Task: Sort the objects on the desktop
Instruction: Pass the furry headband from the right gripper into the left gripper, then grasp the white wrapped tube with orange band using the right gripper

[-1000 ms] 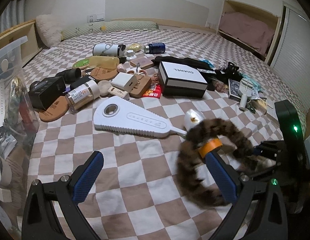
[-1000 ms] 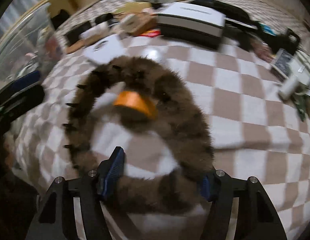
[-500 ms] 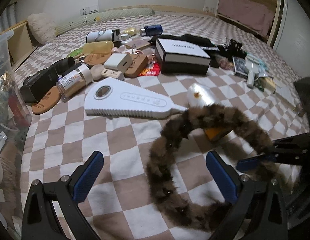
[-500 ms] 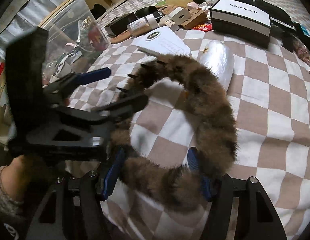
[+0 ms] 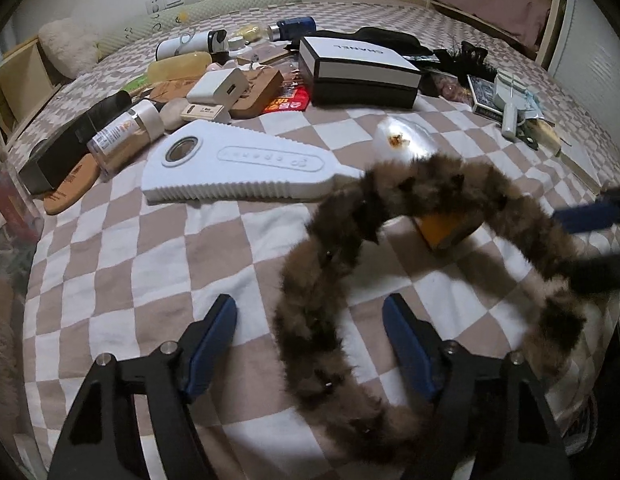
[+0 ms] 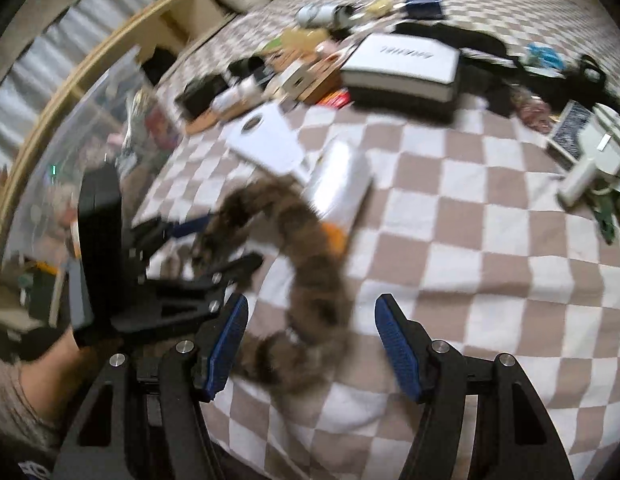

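Beige-and-white checked bedcover point(image 5: 149, 264) serves as the work surface, with the clutter massed along its far side.

Containers:
- The clear plastic storage bin point(image 6: 81, 128) stands off the bed's left edge. It holds mixed items, too blurred to name.
- The black-and-white Chanel box point(image 5: 362, 60) lies lid-on among the clutter, so its contents cannot be seen.
- A clear screw-top jar point(image 5: 121, 136) lies on its side beside the white ribbed handheld device point(image 5: 245, 168) and appears part-filled.

Task item: the brown furry headband point(image 5: 422, 190) arches over the near part of the cover, in front of an orange object point(image 5: 446, 228). Blur prevents saying whether it rests on the cover or hangs above it.

Change noted:
- One second ago the right gripper point(image 6: 312, 300) had its pads against the headband's sides. Now the band passes between those pads with a gap either side, so the tongs stand wide and show no grip.
- The left gripper point(image 5: 310, 300) has moved in around the band's other leg. Its tongs have narrowed from half a second ago, but there is still clearance on both sides.

Assessment: this reads as a hand-over from right to left in mid-exchange, probably towards the bin on the left. With neither gripper visibly clamped, the band could drop or slip.
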Available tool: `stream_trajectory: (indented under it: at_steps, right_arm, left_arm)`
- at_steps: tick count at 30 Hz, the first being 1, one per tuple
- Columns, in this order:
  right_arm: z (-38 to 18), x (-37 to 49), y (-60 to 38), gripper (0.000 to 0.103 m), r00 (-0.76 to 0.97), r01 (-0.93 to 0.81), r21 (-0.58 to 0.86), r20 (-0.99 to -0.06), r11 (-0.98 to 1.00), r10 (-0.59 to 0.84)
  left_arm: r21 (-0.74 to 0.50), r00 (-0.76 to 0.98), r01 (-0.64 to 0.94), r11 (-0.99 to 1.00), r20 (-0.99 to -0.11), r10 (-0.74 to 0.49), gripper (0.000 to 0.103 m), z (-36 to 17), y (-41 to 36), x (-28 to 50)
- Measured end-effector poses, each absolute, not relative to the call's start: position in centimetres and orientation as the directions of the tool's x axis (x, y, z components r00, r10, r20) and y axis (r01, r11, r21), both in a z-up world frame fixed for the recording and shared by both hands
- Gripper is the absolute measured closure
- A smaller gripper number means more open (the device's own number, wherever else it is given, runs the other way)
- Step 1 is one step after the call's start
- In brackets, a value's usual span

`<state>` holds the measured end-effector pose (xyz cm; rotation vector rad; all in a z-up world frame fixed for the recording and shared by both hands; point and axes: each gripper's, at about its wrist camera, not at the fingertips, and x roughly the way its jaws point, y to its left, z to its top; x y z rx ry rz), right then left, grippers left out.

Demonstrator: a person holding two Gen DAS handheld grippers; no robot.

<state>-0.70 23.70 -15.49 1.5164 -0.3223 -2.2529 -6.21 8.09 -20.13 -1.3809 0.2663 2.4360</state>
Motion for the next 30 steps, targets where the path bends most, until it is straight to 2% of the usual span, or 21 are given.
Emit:
stream_trajectory:
  at_steps: [4, 9, 11, 25, 30]
  right_arm:
    - [-15.3, -1.2, 26.1, 0.036, -0.369, 0.117, 0.463, -0.801, -0.879, -0.471]
    - [-16.0, -2.3, 28.0, 0.036, -0.395, 0.010, 0.521, -0.782, -0.854, -0.482]
    - [-16.3, -2.9, 28.4, 0.036, -0.409, -0.029, 0.525, -0.783, -0.851, -0.469]
    - [-17.8, -7.5, 23.5, 0.036, -0.393, -0.085, 0.532, -0.795, -0.843, -0.462]
    - [-18.5, -8.3, 20.4, 0.036, -0.352, -0.071, 0.409, -0.864, -0.910, -0.361]
  left_arm:
    - [0.003, -0.478, -0.374, -0.928, -0.857, 0.190, 0.052, -19.9, 8.2, -6.2]
    - [-0.010, -0.477, -0.362, -0.932, -0.857, 0.195, 0.076, -19.5, 7.7, -6.1]
    - [-0.014, -0.477, -0.357, -0.934, -0.857, 0.195, 0.081, -19.4, 7.5, -6.1]
    - [-0.022, -0.487, -0.302, -0.953, -0.856, 0.174, 0.083, -17.9, 3.6, -4.9]
    - [-0.021, -0.497, -0.280, -0.960, -0.852, 0.164, 0.083, -17.5, 2.2, -4.7]
